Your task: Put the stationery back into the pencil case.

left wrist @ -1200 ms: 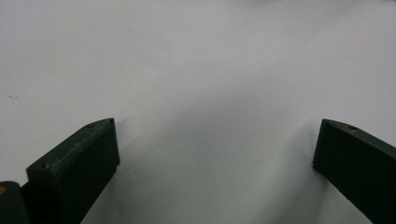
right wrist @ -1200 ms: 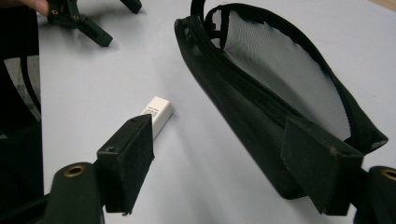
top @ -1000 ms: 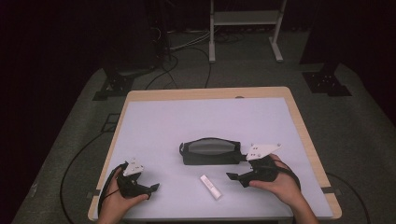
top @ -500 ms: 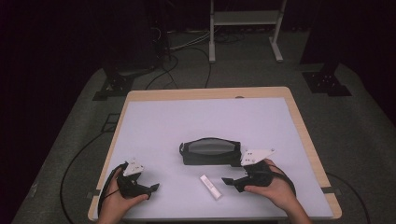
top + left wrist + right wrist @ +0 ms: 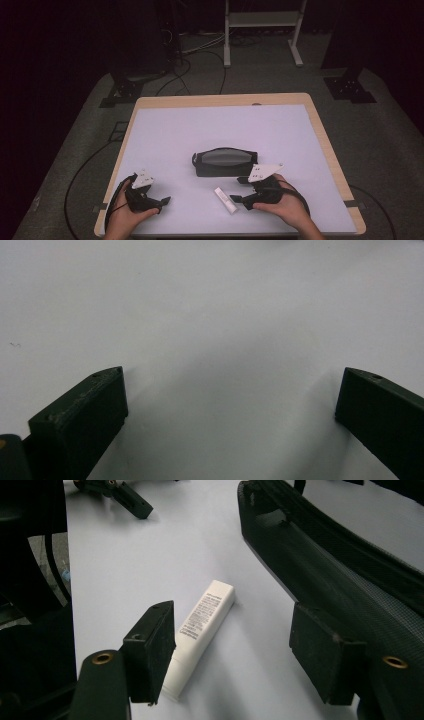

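Note:
A small white tube (image 5: 225, 200) with black print lies on the white table (image 5: 210, 125), just in front of a black mesh pouch (image 5: 225, 162). My right gripper (image 5: 239, 190) is open right beside the tube's right end. In the right gripper view the tube (image 5: 202, 630) lies by the inner face of the left jaw and partly between the jaws of the right gripper (image 5: 232, 612), with the pouch (image 5: 340, 570) along the right jaw. My left gripper (image 5: 164, 201) rests open at the front left, and in its own view the left gripper (image 5: 230, 372) frames bare table.
The table's wooden rim (image 5: 327, 145) borders the white top. Cables and black stand feet (image 5: 122, 92) lie on the grey floor beyond, with a white frame (image 5: 260, 30) at the back. The other gripper (image 5: 115, 492) shows far off in the right gripper view.
My right gripper has slid left and toward the front edge, closing in on the white tube. The left gripper, pouch and tube have stayed put.

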`<action>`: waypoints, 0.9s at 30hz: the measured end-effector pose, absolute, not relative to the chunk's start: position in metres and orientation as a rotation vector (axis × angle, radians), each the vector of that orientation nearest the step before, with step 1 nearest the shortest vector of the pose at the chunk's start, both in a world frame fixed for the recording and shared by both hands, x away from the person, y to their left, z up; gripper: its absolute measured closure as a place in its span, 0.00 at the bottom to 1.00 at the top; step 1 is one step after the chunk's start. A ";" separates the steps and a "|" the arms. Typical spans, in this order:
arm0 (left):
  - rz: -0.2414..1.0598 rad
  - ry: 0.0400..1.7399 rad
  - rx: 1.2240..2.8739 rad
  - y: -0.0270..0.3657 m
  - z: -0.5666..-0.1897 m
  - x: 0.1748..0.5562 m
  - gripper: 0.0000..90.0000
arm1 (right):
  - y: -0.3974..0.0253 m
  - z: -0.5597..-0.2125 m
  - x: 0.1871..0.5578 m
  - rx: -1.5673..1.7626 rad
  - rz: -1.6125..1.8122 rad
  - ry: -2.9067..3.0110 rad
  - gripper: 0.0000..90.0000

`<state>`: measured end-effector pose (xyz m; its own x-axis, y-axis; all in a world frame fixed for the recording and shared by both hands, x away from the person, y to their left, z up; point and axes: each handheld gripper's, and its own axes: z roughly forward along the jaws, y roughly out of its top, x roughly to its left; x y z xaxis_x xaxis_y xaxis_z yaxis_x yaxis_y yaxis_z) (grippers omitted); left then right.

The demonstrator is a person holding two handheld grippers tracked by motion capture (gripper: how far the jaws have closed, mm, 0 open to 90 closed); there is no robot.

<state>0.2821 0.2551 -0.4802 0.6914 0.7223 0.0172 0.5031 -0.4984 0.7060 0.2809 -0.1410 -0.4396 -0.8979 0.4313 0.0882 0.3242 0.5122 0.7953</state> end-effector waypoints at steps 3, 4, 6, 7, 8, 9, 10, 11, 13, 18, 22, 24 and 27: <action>0.408 0.933 2.207 0.255 -0.480 0.282 0.00 | -0.138 -0.440 0.280 0.659 1.336 2.625 0.38; 0.408 0.933 2.207 0.255 -0.480 0.282 0.00 | -0.135 -0.441 0.280 0.658 1.337 2.627 0.39; 0.408 0.933 2.207 0.255 -0.480 0.282 0.00 | -0.131 -0.443 0.280 0.651 1.328 2.636 0.39; 0.408 0.933 2.207 0.255 -0.480 0.282 0.00 | -0.129 -0.445 0.280 0.648 1.329 2.640 0.39; 0.408 0.933 2.207 0.255 -0.480 0.282 0.00 | -0.129 -0.445 0.280 0.648 1.329 2.640 0.39; 0.407 0.933 2.207 0.255 -0.480 0.282 0.00 | -0.126 -0.446 0.280 0.648 1.323 2.645 0.40; 0.407 0.932 2.207 0.255 -0.480 0.282 0.00 | -0.124 -0.446 0.280 0.647 1.325 2.646 0.40; 0.408 0.933 2.207 0.255 -0.480 0.282 0.00 | -0.123 -0.447 0.280 0.644 1.323 2.650 0.40; 0.408 0.933 2.207 0.255 -0.480 0.282 0.00 | -0.119 -0.448 0.279 0.644 1.318 2.656 0.40; 0.407 0.933 2.207 0.255 -0.480 0.282 0.00 | -0.112 -0.452 0.280 0.645 1.305 2.663 0.42; 0.407 0.933 2.207 0.255 -0.480 0.282 0.00 | -0.108 -0.454 0.280 0.650 1.288 2.677 0.44; 0.407 0.933 2.207 0.255 -0.480 0.282 0.00 | -0.104 -0.456 0.281 0.646 1.285 2.681 0.47; 0.407 0.933 2.207 0.255 -0.480 0.282 0.00 | -0.100 -0.458 0.281 0.656 1.279 2.680 0.49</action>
